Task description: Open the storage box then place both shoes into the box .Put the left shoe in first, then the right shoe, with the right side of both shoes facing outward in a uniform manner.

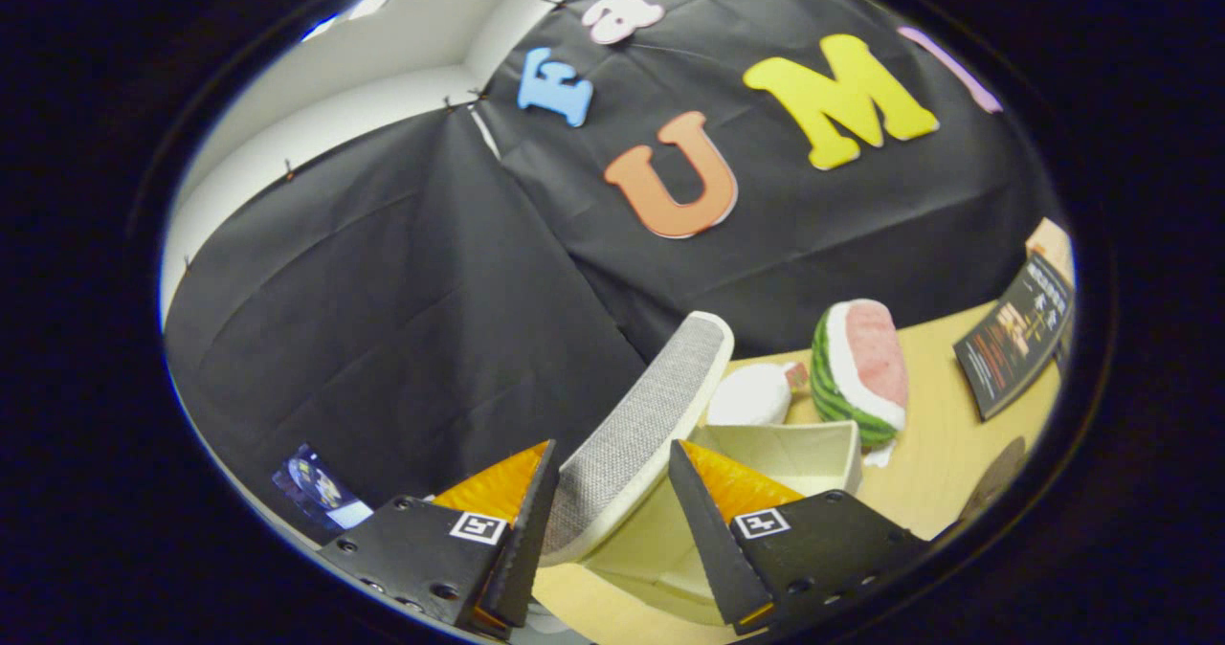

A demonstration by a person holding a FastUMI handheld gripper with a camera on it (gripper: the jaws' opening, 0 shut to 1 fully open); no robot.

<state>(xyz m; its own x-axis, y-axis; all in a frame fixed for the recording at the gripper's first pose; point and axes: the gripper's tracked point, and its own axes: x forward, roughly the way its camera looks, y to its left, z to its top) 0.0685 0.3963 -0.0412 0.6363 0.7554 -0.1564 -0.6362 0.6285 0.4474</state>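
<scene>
The gripper (612,478) has its fingers partly open around a grey knit shoe with a white sole (643,425); the left finger touches the shoe, but whether the right one presses on it cannot be told. The shoe rises tilted, its far end lifted above the open cream storage box (799,458), which sits on the pale wooden table (943,454). Just beyond the box lie a white plush toy (756,394) and a plush watermelon slice (858,369). A dark leaflet (1016,334) lies farther right.
</scene>
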